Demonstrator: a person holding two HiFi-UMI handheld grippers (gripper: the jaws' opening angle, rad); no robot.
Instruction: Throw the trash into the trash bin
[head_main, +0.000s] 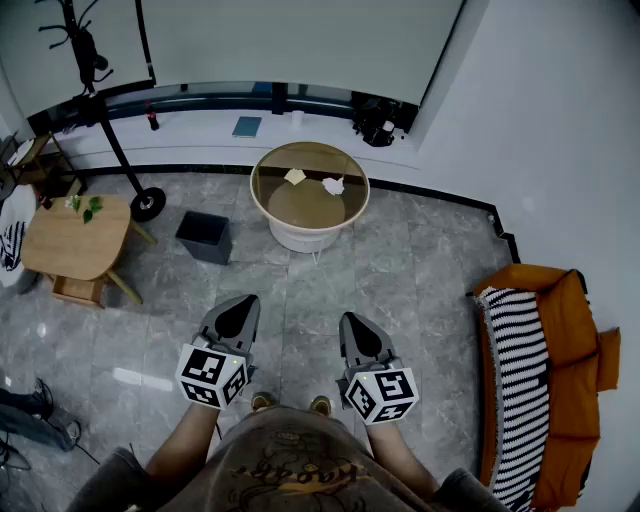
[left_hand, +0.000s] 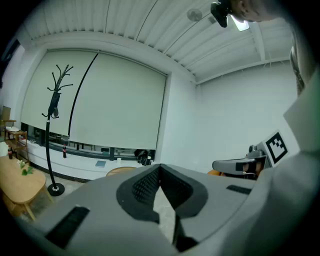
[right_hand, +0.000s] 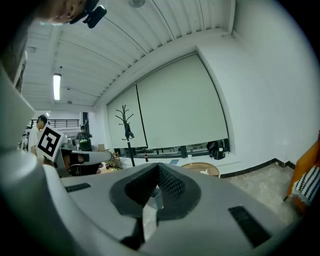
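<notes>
Head view showed both claws held level side by side, low in the frame over the grey tiled floor (head_main: 400, 270), pointing toward the far wall. The left claw (head_main: 240, 303) was fully closed, its dark pads meeting at the tips with nothing between them. The right claw (head_main: 355, 322) looked the same in its own view, tips together and holding nothing; neither touched anything. The trash lay well ahead on the round table (head_main: 300, 208): a crumpled white paper (head_main: 333, 185) toward the top's far right, and a small yellowish scrap (head_main: 295, 176) just left of it, the two apart. The bin (head_main: 205, 236), dark and square with its mouth open, stood on the floor just left of the table, a little nearer, clear of the table's rim. Between the claws and the table the tiles were bare, giving a straight open lane. A wooden table (head_main: 75, 235) sat farther left, beyond the bin, with a coat stand (head_main: 100, 100) behind it. An orange sofa (head_main: 560, 330) with a striped cover lined the right wall, well apart from the right claw. A ledge (head_main: 200, 128) ran along the far wall behind the round table.
</notes>
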